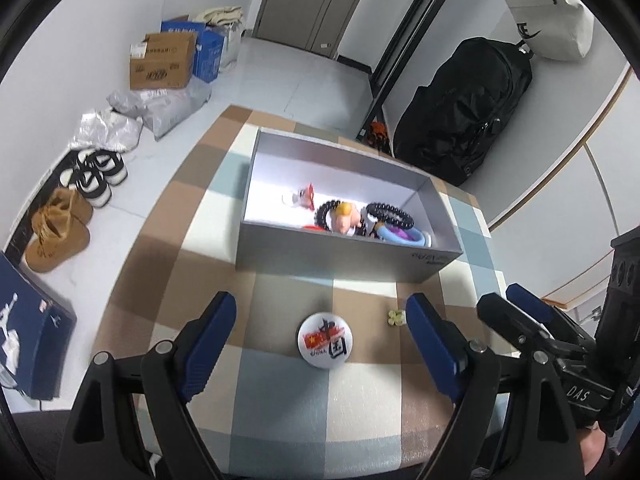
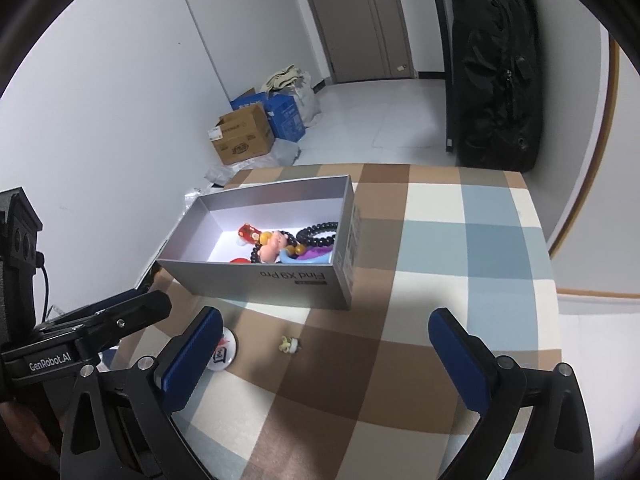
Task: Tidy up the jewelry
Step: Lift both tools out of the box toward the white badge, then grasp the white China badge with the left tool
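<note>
You're mid-pickup w/ both grippers' jaws apart & empty: left gripper (image 1: 320, 336) straddles badge (image 1: 322, 340), right gripper (image 2: 325, 354) the small charm (image 2: 289, 345); next, lower, clamp, move to box (image 2: 256, 280).

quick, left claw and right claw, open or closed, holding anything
Left claw: open, holding nothing; the round badge lies on the cloth between its fingers.
Right claw: open, holding nothing; the small yellow-green charm lies on the cloth below it.

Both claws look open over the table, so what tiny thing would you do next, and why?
Probably lower the left gripper onto the round badge: it lies outside the grey box, right between those open blue fingers, which hold nothing.
</note>
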Demonstrator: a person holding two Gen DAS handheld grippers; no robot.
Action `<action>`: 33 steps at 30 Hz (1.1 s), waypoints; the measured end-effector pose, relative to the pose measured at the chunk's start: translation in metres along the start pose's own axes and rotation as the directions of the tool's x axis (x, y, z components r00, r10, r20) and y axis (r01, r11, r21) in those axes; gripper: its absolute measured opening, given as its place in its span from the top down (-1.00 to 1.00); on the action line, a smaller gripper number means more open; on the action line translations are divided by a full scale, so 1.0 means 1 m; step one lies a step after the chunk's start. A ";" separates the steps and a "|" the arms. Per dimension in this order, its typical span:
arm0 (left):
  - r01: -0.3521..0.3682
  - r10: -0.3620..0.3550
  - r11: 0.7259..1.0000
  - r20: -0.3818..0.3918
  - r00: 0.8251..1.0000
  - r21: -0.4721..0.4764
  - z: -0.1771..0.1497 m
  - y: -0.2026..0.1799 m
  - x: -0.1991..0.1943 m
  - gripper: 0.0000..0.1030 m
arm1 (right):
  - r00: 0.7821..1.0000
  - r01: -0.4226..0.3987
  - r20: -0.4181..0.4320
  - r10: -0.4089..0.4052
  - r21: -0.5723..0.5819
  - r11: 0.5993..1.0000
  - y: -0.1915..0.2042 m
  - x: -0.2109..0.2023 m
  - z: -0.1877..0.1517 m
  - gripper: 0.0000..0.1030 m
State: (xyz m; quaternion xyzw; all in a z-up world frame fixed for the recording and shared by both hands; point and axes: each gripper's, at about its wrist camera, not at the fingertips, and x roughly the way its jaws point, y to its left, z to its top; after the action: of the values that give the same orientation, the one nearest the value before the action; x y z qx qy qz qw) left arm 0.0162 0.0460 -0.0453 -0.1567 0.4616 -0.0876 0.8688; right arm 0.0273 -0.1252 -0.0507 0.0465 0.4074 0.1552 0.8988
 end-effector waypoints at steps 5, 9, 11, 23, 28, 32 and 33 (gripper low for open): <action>-0.018 0.018 1.000 -0.073 0.997 0.003 -0.007 -0.001 0.015 -0.62 | 1.000 0.015 0.002 -0.015 0.010 1.000 -0.003 -0.003 -0.001 -1.00; -0.049 0.056 0.997 -0.100 0.993 0.066 -0.012 -0.010 0.023 -0.62 | 1.000 0.024 0.004 -0.024 0.029 0.999 -0.008 -0.006 -0.001 -1.00; -0.082 0.094 0.991 -0.109 0.990 0.109 -0.016 -0.017 0.029 -0.61 | 1.000 0.025 0.003 -0.025 0.039 0.999 -0.010 -0.007 -0.001 -1.00; -0.129 0.157 0.970 -0.124 0.980 0.207 -0.022 -0.025 0.035 -0.23 | 0.998 0.062 -0.005 -0.062 0.069 0.996 -0.026 -0.014 -0.004 -1.00; -0.180 0.216 0.940 -0.094 0.972 0.291 -0.027 -0.036 0.039 0.27 | 0.998 0.060 -0.010 -0.060 0.089 0.994 -0.030 -0.016 -0.005 -1.00; -0.180 0.216 0.940 -0.098 0.971 0.290 -0.026 -0.035 0.040 0.27 | 0.998 0.070 -0.003 -0.070 0.077 0.995 -0.030 -0.018 -0.004 -1.00; -0.179 0.215 0.942 -0.100 0.971 0.285 -0.025 -0.034 0.039 0.27 | 0.998 0.070 -0.004 -0.070 0.080 0.994 -0.031 -0.018 -0.004 -1.00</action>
State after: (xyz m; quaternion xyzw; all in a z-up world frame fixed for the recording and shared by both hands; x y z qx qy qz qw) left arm 0.0174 -0.0023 -0.0770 0.0179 0.5140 -0.0728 0.8545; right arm 0.0209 -0.1609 -0.0467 0.0682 0.4150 0.1072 0.9009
